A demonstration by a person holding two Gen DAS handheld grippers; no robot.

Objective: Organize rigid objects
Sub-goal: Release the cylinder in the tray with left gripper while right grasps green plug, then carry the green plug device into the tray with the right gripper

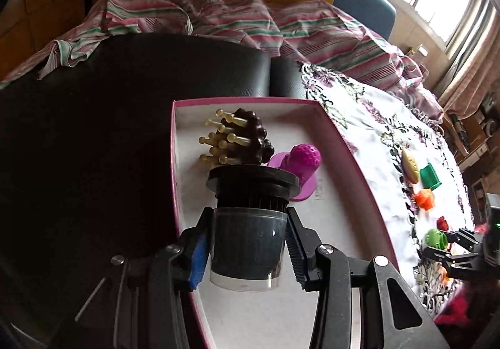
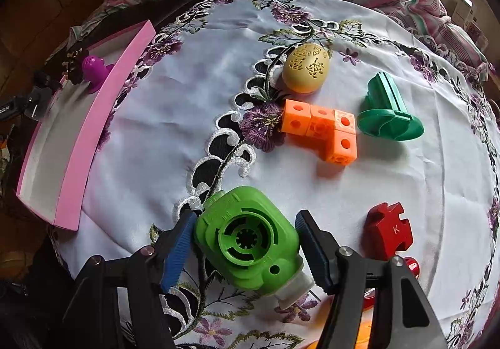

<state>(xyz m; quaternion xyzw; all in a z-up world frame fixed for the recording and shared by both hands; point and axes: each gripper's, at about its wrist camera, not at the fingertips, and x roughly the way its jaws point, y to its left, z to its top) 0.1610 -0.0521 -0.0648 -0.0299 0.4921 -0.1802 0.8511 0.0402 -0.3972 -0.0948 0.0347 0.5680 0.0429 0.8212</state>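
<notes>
My left gripper (image 1: 248,250) is shut on a black-capped clear jar (image 1: 248,242) and holds it inside the pink box (image 1: 359,158). A dark brown brush with yellow pins (image 1: 240,139) and a magenta knob (image 1: 301,166) lie in the box beyond the jar. My right gripper (image 2: 247,245) is closed around a bright green square part (image 2: 250,239) on the embroidered white cloth (image 2: 175,98); both pads touch its sides. The pink box also shows in the right wrist view (image 2: 90,127), at the far left.
On the cloth lie a beige egg (image 2: 307,67), an orange block piece (image 2: 325,130), a dark green flanged piece (image 2: 389,108) and a red K piece (image 2: 389,230). A striped blanket (image 1: 250,20) lies behind. A black cushion (image 1: 93,130) is left of the box.
</notes>
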